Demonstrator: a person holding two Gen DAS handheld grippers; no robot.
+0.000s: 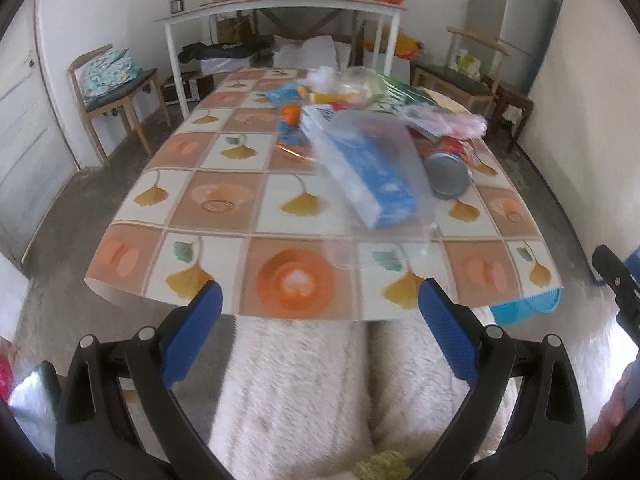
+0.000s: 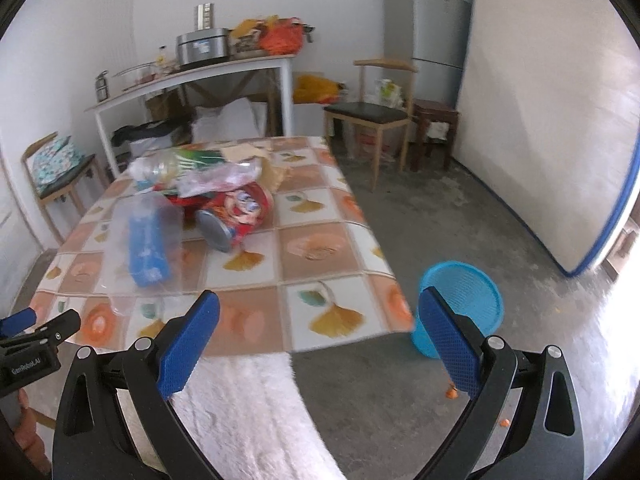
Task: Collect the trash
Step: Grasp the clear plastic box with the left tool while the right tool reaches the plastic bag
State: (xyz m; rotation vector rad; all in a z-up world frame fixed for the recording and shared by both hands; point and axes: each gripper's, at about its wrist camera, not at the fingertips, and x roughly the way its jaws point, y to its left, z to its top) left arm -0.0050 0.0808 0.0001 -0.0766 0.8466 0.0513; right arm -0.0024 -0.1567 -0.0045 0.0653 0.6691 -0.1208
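Left wrist: tongs [image 1: 320, 312] agape, empty.

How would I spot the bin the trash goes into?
Start at the table with the leaf-patterned cloth, then look down at the concrete floor beside its near corner. The blue basket stands there, open-topped with mesh walls, the only bright blue round container on the floor.

1. "GenRobot.AI" stands in small white letters on the black plastic body of the left gripper [image 2: 24, 330], seen at the left edge of the right wrist view.
2. Print on the table's packaging is too blurred to read.
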